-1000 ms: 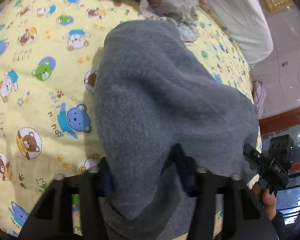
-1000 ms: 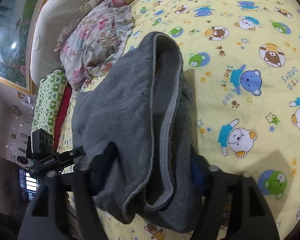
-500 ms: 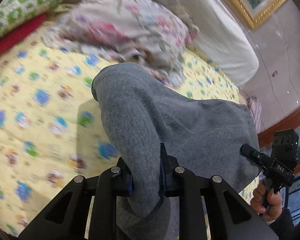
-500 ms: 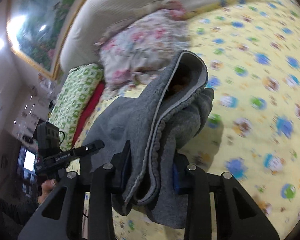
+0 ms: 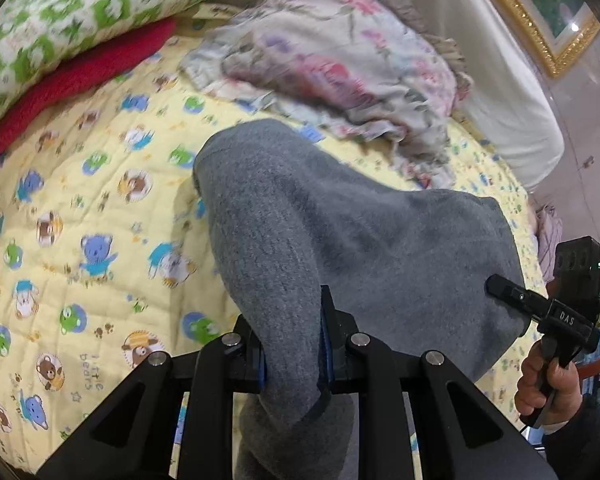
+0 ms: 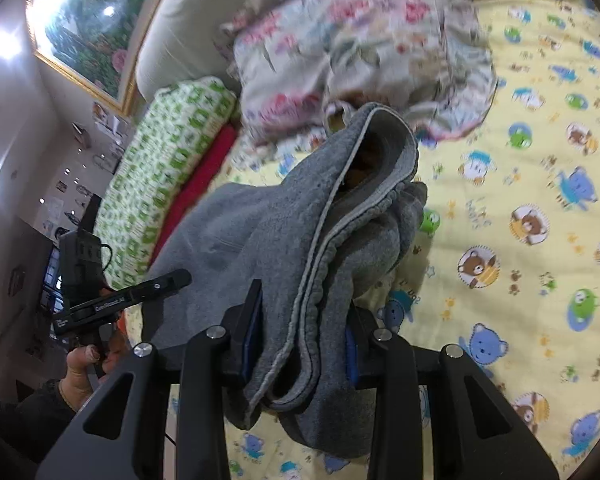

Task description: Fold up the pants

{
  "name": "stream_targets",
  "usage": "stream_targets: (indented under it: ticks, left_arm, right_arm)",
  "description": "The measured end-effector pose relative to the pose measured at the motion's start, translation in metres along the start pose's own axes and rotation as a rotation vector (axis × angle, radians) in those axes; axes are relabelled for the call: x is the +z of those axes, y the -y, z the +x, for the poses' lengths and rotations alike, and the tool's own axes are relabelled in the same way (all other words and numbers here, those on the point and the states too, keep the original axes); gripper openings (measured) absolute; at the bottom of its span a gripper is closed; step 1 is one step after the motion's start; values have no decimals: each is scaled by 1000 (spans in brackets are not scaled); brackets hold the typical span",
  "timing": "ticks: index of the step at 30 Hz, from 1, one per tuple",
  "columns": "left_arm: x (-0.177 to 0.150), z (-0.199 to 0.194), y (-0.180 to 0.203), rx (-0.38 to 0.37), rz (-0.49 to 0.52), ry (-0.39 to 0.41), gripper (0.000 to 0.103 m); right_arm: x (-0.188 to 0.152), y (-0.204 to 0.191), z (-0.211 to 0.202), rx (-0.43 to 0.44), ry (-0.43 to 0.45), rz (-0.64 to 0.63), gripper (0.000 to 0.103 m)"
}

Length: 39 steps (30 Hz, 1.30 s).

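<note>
The grey fleece pants [image 5: 340, 240] hang between both grippers above the yellow bear-print bed cover [image 5: 80, 220]. My left gripper [image 5: 292, 344] is shut on a thick fold of the pants. My right gripper [image 6: 300, 336] is shut on the layered hem and waistband edge of the pants [image 6: 320, 240]. The cloth drapes over both sets of jaws and hides the fingertips. The right gripper also shows at the right edge of the left wrist view [image 5: 548, 312], and the left gripper shows at the left of the right wrist view [image 6: 116, 300].
A floral quilt [image 5: 340, 48] lies bunched at the head of the bed. A green-and-white pillow [image 5: 72, 8] rests on a red blanket [image 5: 72, 84] at the far left. A white headboard [image 5: 512, 92] and a gold-framed picture [image 6: 84, 28] stand behind.
Both grippers closed tighter on the pants and lifted them, tilting up toward the head of the bed. The pillows and headboard have come into view.
</note>
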State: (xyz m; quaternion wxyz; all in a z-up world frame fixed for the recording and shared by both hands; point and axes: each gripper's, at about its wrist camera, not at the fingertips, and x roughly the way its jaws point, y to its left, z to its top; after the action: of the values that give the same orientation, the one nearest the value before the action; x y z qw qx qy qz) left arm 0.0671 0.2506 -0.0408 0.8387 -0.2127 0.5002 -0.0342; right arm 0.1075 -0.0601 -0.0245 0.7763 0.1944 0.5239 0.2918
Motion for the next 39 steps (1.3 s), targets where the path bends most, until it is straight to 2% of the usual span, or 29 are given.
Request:
stream_targets:
  ticks: [3,7,9,16,18,21,23,24,27,28,32,34,39]
  left_arm:
    - [-9,13,-10,-10,-32,-32,24]
    - [-14,19,-11,0,-8,-48,32]
    - [-15,18,-11,14,-2,-47,39]
    - [-22,-9,-11,51,9,-36,40]
    - [-24,-23,-10,63,11,-10,40]
    - [-25,-46,-1,58,18,38,40]
    - [-27,-57,8,25,33,59,40]
    - [-29,-59,12,2,38,56,42]
    - [-37,-52,24,-68,63,13,43]
    - [-41,-46,28,-70,75,-5,43]
    - [-60,-15,23,-23,95,-105,42]
    - [-68,-4,12,-12,77,-131,42]
    - [-76,0,0,3,48,-140,42]
  right_arm:
    - [-5,15,6,-24,-23,40,38]
    - [-14,28,12,-121,-87,42,54]
    - [-17,27,8,-162,-92,11,58]
    - [-9,16,-17,-245,-56,-41,58]
    - [-6,8,-28,-235,-18,-59,58]
    - [-3,-15,-45,-150,33,-110,58]
    - [-5,-32,-46,-91,18,-159,53]
    - [-7,-37,-43,-76,-1,-179,46]
    - [-14,-47,-29,-73,-67,-218,35]
    - [-15,-46,-23,-82,-86,-226,32]
    - [-30,-30,1,-224,-192,-259,25]
    - [-41,-20,10,-287,-230,-273,12]
    - [-48,-15,8,-287,-224,-257,12]
